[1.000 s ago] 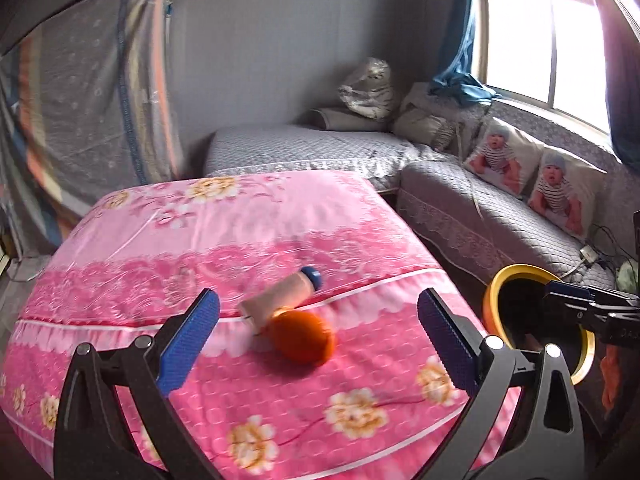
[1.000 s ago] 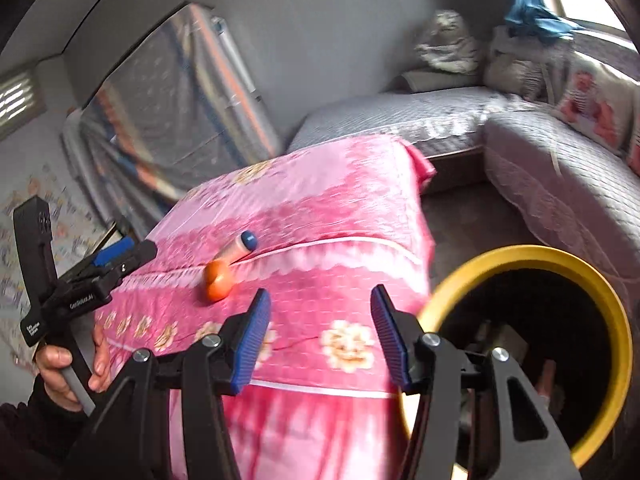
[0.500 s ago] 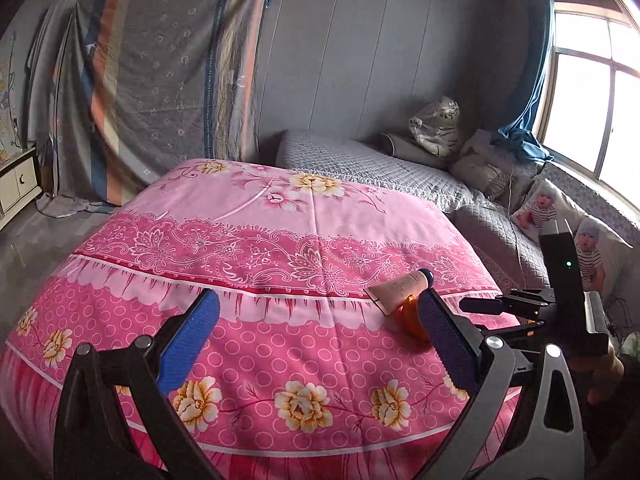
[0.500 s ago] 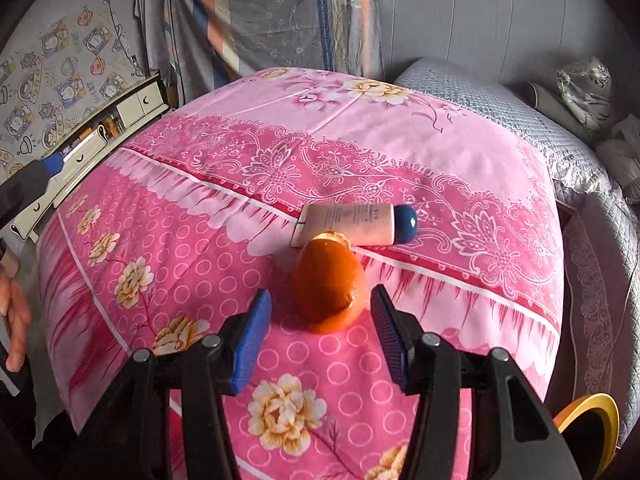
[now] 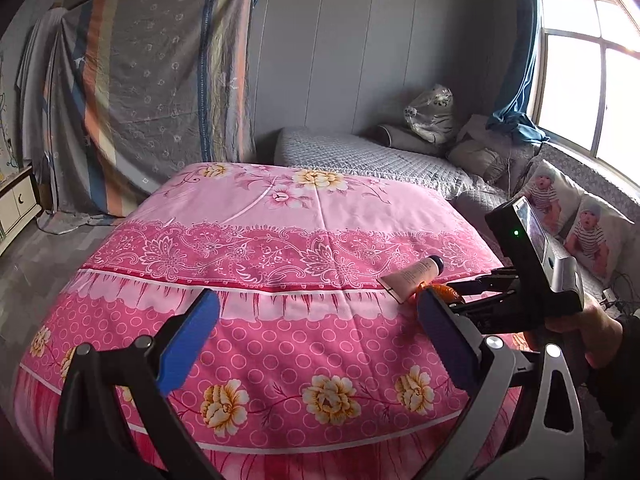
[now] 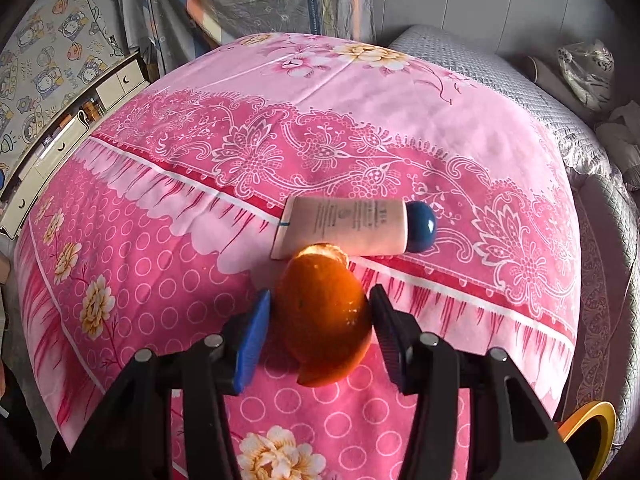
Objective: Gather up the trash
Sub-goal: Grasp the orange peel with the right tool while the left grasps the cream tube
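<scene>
An orange peel (image 6: pixel 324 312), a hollow half shell, lies on the pink floral bedspread (image 6: pixel 360 100). It touches a pink tube with a blue cap (image 6: pixel 344 228) lying just behind it. My right gripper (image 6: pixel 320 304) points down at the peel, its jaws closing with the peel between the blue pads; the pads stand right at its sides without clearly pressing. In the left wrist view, my left gripper (image 5: pixel 316 332) hangs open over the bed's near edge with nothing in it. The tube (image 5: pixel 412 276), a sliver of peel (image 5: pixel 440 291) and the right gripper (image 5: pixel 480 284) show at its right.
A yellow-rimmed bin (image 6: pixel 592 416) stands on the floor by the bed's right corner. A grey quilted sofa (image 5: pixel 360 152) with cushions runs along the back wall and under the window. A low cabinet (image 6: pixel 80 104) stands to the bed's left.
My right gripper swung from the yellow bin over the bed and came down around the orange peel, its jaws narrowing. The left gripper shifted left along the bed's edge, then held still.
</scene>
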Motion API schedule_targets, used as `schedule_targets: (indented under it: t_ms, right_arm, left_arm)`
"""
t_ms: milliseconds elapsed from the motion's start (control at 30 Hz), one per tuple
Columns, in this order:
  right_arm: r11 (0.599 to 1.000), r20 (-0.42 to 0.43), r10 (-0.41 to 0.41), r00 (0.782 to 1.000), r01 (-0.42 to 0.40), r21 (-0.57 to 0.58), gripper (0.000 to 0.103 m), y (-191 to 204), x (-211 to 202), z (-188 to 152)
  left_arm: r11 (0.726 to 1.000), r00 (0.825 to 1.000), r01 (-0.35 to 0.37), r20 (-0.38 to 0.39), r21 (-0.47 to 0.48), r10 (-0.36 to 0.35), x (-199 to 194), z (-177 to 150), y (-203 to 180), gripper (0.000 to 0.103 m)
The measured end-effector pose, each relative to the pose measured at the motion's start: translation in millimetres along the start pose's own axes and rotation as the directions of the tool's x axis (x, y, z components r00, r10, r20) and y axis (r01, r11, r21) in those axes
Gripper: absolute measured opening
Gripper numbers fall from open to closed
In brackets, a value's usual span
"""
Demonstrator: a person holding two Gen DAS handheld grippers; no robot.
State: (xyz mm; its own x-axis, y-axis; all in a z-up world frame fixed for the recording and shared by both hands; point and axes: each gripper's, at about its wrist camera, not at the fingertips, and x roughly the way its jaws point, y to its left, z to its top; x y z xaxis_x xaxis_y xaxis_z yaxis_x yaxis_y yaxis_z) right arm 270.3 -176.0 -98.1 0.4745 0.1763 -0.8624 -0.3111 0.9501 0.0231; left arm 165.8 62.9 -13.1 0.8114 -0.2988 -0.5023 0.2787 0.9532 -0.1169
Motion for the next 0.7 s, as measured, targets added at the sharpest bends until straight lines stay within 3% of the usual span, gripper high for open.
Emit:
schedule_targets:
  t_ms: [200, 367, 467, 567, 700]
  right_arm:
    - [0.984, 0.008, 0.14, 0.99, -0.14, 0.11, 0.037, -23.6, -10.4, -3.7]
    - [0.924, 0.125, 0.263, 0.957, -0.287, 0.252, 0.037, -67.7, -59.6, -25.3]
    - [0.902, 0.221, 0.269, 0.938, -0.326, 0.284, 0.037, -90.5, -98.0, -48.6]
    - [0.881, 0.29, 0.283, 0.914, -0.368, 0.298, 0.038, -106.9, -128.7, -73.7]
    - [0.867, 0.353, 0.261, 0.898, -0.379, 0.322, 0.038, -120.9, -155.8, -106.4]
  left_arm:
    - [0.995, 0.998, 0.043, -0.053, 0.091, -0.038, 12.5, 6.5, -16.2, 0.095]
    - [0.969, 0.983, 0.15, -0.136, 0.199, -0.124, 40.7, 17.4, -39.7, 0.095]
    - [0.938, 0.963, 0.234, -0.195, 0.256, -0.187, 67.2, 25.7, -55.5, 0.095]
    - [0.892, 0.929, 0.334, -0.266, 0.305, -0.257, 96.2, 32.4, -73.5, 0.095]
    - [0.813, 0.901, 0.413, -0.316, 0.411, -0.298, 128.5, 36.5, -103.6, 0.095]
